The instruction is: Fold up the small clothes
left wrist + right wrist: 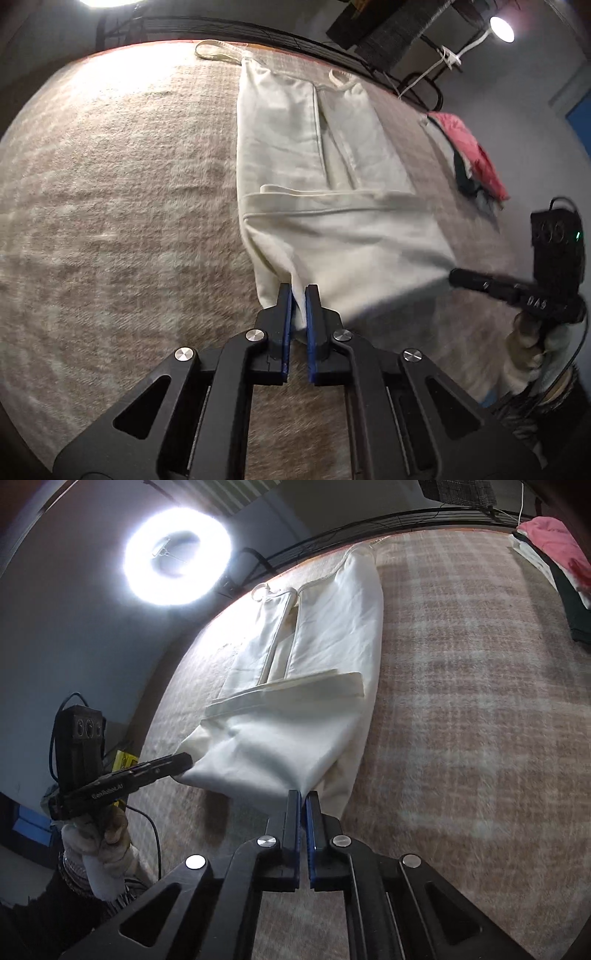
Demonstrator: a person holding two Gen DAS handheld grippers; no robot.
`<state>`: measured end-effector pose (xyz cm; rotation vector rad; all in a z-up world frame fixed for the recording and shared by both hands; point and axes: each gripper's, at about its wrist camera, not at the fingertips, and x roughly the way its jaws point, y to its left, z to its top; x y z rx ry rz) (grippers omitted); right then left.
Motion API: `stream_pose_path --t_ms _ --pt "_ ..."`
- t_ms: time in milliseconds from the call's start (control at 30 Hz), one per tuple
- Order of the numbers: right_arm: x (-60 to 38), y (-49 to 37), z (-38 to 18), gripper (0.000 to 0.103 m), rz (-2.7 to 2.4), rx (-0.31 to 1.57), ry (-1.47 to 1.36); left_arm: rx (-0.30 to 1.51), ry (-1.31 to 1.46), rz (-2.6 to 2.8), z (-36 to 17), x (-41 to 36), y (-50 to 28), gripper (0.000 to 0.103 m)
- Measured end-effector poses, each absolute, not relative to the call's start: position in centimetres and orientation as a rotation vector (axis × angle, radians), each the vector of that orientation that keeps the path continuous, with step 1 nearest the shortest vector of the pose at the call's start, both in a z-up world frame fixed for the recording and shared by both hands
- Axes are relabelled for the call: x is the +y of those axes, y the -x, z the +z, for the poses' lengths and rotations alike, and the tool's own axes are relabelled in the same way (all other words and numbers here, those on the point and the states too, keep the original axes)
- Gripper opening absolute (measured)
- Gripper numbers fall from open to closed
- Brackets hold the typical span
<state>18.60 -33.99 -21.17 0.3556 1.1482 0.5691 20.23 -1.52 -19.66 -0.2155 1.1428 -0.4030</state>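
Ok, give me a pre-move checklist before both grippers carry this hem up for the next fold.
1. Left gripper shut on a hem corner of the cream garment: ok.
2. Right gripper shut on the other hem corner: ok.
3. Hem lifted off the plaid blanket: ok.
4. Both sides already folded in along the garment: ok.
5. Straps at the far end tucked in: not ok, a strap loop sticks out.
6. Folded clothes pile clear of the garment: ok.
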Motion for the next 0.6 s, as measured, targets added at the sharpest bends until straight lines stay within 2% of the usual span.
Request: stream_pose_path --t_ms 133,267,400,467,600 --pt "-33.3 -18.5 -22.7 0.0 0.547 1.207 -0.289 1.144 0.138 -0.361 -20.7 -2.1 -19.5 0.006" --pt "-32.5 -18.1 -21.7 0.001 0.545 1.192 -0.19 1.112 0.109 -0.332 -19.6 -1.3 -19.1 0.006" --pt "-32.6 -18.0 -19.7 0.023 0.503 1.108 -0.138 1.038 0.135 -0.317 -18.0 -0.5 -18.7 0.006" --pt "-32.2 -18.3 -18.4 0.027 0.519 1.017 -0.137 1.009 0.153 -0.359 -17.4 -1.0 -19.1 0.006" --pt "-29.8 -20.0 -18.1 0.028 0.585 0.973 -0.132 1.028 0.115 -0.396 -18.1 -3.4 -20.9 0.006"
